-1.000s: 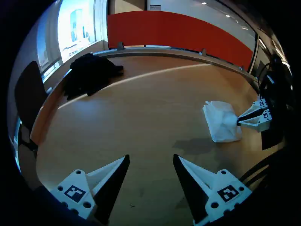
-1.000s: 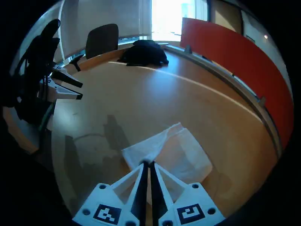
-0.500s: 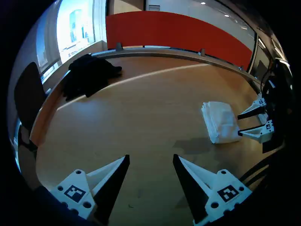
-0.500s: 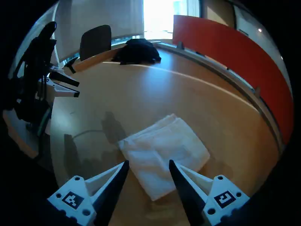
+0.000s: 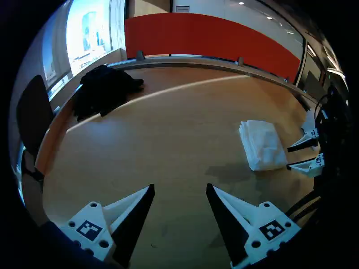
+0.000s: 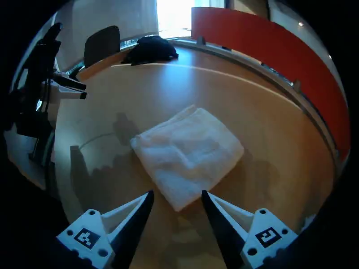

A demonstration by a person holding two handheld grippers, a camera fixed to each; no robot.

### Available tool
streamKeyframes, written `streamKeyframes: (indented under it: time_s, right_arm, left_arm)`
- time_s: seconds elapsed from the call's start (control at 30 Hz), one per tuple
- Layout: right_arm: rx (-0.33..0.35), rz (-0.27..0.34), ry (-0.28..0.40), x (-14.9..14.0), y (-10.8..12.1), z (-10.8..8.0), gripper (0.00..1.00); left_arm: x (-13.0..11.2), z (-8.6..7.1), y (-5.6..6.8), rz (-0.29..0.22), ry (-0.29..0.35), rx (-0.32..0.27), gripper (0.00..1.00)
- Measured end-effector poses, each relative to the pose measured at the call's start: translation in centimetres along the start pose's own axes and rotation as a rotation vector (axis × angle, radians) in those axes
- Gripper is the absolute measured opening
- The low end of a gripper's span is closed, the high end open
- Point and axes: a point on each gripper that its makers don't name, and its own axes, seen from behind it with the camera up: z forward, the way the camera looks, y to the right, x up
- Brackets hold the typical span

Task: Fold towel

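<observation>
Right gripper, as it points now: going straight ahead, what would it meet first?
Most likely the folded white towel, which lies flat on the table just ahead of the right gripper, its fingers open. How high the gripper sits above the table is unclear.

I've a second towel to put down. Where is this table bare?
Widest free patch: the middle of the table, between the black bundle and the towel. Also bare: the strip from towel to red divider. Crowded: the edge where the right hand-held gripper hangs open beside the towel.
</observation>
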Motion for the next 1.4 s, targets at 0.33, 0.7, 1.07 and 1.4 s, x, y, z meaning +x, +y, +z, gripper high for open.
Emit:
streamKeyframes:
  time_s: [0.33,0.7,1.07,1.4]
  right_arm:
    - [-0.022,-0.006,-0.045,-1.9,0.3,0.9,0.74]
    - [-0.036,0.020,-0.052,-2.4,0.4,1.2,0.46]
    - [-0.040,0.042,-0.052,-2.6,0.5,1.1,0.14]
    - [-0.041,0.035,-0.033,-2.4,0.6,0.6,0.05]
  left_arm:
    - [-0.1,0.1,0.2,0.000,-0.002,-0.002,0.85]
    - [-0.1,0.2,0.2,-0.004,-0.001,-0.001,0.85]
    - [0.0,0.3,0.2,-0.004,-0.002,-0.001,0.85]
    - [0.0,0.2,0.4,-0.008,-0.001,-0.003,0.85]
